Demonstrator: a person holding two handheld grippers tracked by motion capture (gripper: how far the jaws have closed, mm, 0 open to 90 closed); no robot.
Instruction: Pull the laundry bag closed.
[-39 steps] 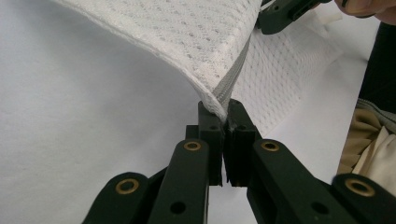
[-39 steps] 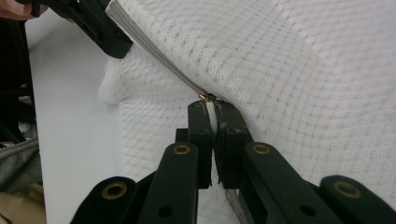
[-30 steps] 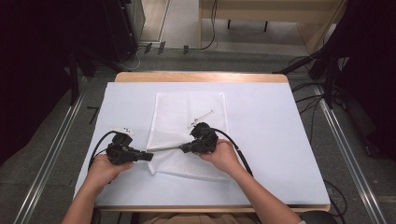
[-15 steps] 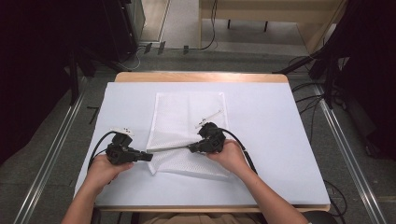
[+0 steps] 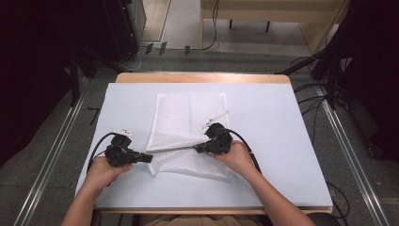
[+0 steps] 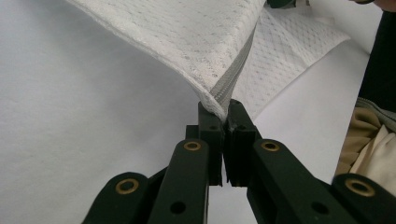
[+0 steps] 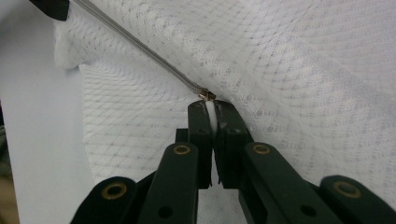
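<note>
A white mesh laundry bag (image 5: pixel 188 132) lies flat on the desk (image 5: pixel 282 141), light, limp and easily bunched, so it is best gripped at its zipper (image 5: pixel 174 149) edge. The left claw (image 6: pixel 223 121) is pinched on the bag's corner at the zipper's end. The right claw (image 7: pixel 211 114) is clamped on what appears to be the white zipper pull.

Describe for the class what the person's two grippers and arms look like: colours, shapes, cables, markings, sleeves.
Both the left gripper and the right gripper are black, each topped by a small white marked plate and trailing a black cable. Up close, the jaws are flat black links with brass-coloured pivot pins. The forearms are bare, with no sleeves in sight.
</note>
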